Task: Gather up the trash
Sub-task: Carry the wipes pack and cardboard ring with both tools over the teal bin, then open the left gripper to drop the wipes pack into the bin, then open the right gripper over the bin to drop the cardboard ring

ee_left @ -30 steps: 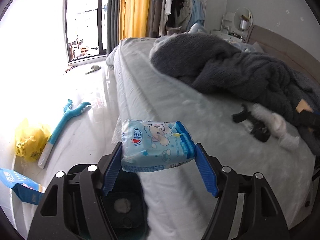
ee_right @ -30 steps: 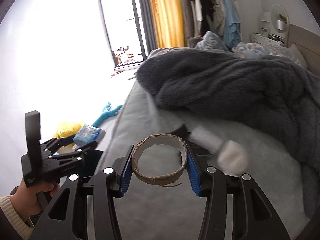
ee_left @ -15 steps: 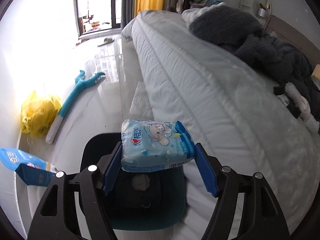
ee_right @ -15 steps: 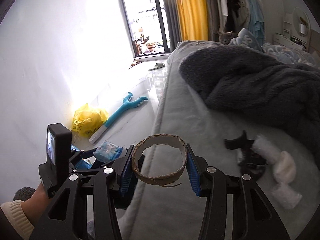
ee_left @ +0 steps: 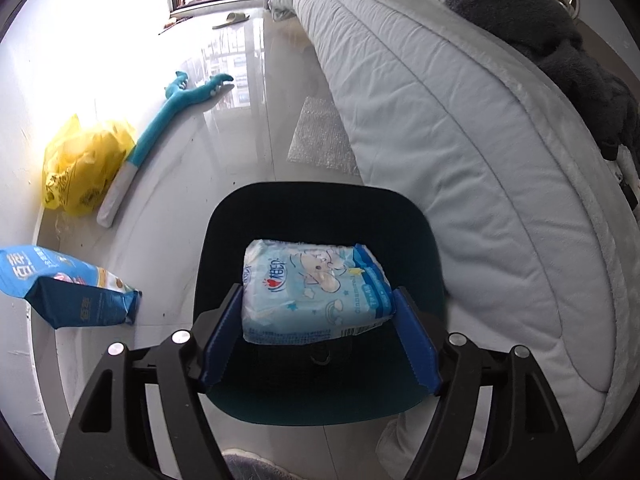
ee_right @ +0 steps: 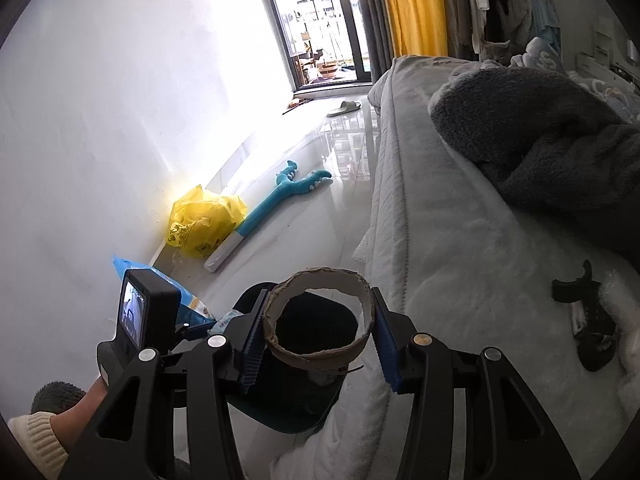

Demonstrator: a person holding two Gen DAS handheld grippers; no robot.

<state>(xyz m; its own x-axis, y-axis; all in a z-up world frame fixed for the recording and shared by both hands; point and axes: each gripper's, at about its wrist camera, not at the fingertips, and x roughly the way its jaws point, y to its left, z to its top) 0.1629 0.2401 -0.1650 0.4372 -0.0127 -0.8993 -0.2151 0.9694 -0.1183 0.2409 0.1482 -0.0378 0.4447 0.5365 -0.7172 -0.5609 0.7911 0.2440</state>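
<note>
My left gripper (ee_left: pixel 318 344) is shut on a light blue tissue pack (ee_left: pixel 316 290) and holds it over the open dark teal trash bin (ee_left: pixel 320 216) on the floor beside the bed. My right gripper (ee_right: pixel 320 340) is shut on a brown cardboard ring (ee_right: pixel 320 320) and holds it above the same bin (ee_right: pixel 292 404), at the bed's edge. The left gripper's body with its small screen (ee_right: pixel 144 316) shows at the lower left of the right wrist view, with the tissue pack (ee_right: pixel 226 320) just visible.
The bed (ee_left: pixel 460 128) with a dark grey blanket (ee_right: pixel 540 128) lies to the right. On the floor are a yellow plastic bag (ee_left: pixel 80 168), a teal plush toy (ee_left: pixel 160 132), a blue package (ee_left: pixel 60 284) and a bubble-wrap sheet (ee_left: pixel 320 136). A black object (ee_right: pixel 588 320) lies on the bed.
Both grippers have swung left and down from over the bed to over the bin. The left gripper now holds the tissue pack above the bin's opening. Both grips are unchanged.
</note>
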